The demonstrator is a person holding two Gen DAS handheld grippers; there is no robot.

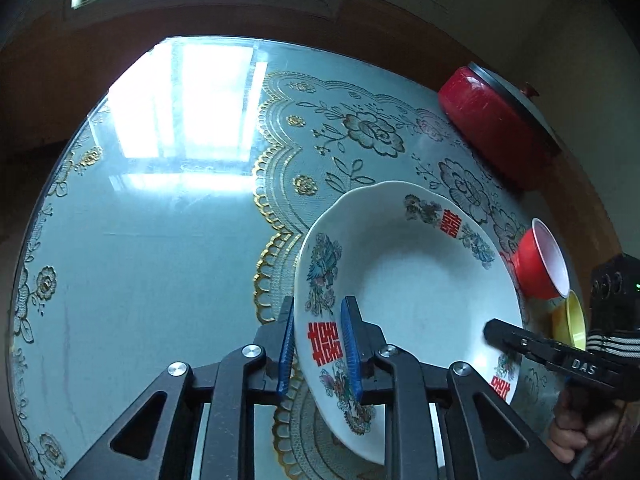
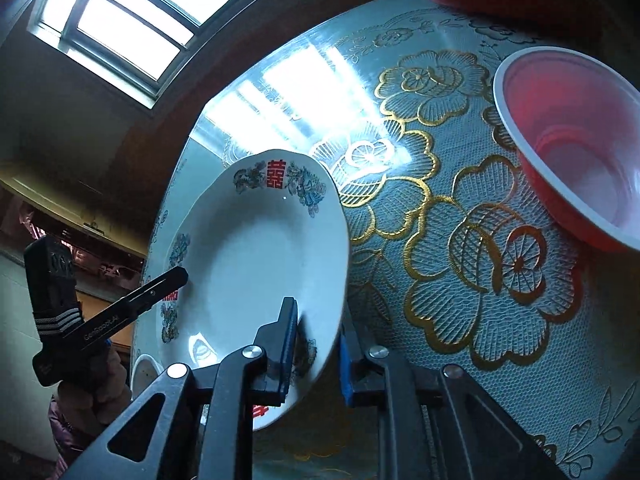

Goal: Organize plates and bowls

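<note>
Left wrist view: the left gripper [image 1: 318, 344] straddled the near rim of a white glazed plate [image 1: 416, 280], one blue ribbed pad outside the rim and one inside, jaws narrowed onto the rim beside a red double-happiness mark. The plate was shallow with a scalloped edge, painted with floral and bird motifs and further red marks around the border. It sat tilted over a round glass-topped table [image 1: 140, 248], the glass glossy and reflecting a window, with a lace-like cloth of gold scalloped trim and outlined flowers beneath it. At the far edge stood a red pot [image 1: 492, 124] with a dark lid. To the right of the plate lay a red bowl [image 1: 540, 264] with a white interior, tipped on its side, and just beside it a yellow bowl [image 1: 570, 318], partly hidden. The right gripper [image 1: 496, 330] reached to the plate's right rim in this view. Right wrist view: the right gripper [image 2: 318, 346] had one pad over the plate's [image 2: 256, 264] inner face and the other behind the rim; a gap showed on the outer side, so whether it was clamped could not be told. The red bowl [image 2: 580, 152] lay well apart on the gold-embroidered cloth, and the left gripper [image 2: 176, 276] met the plate's opposite rim.
</note>
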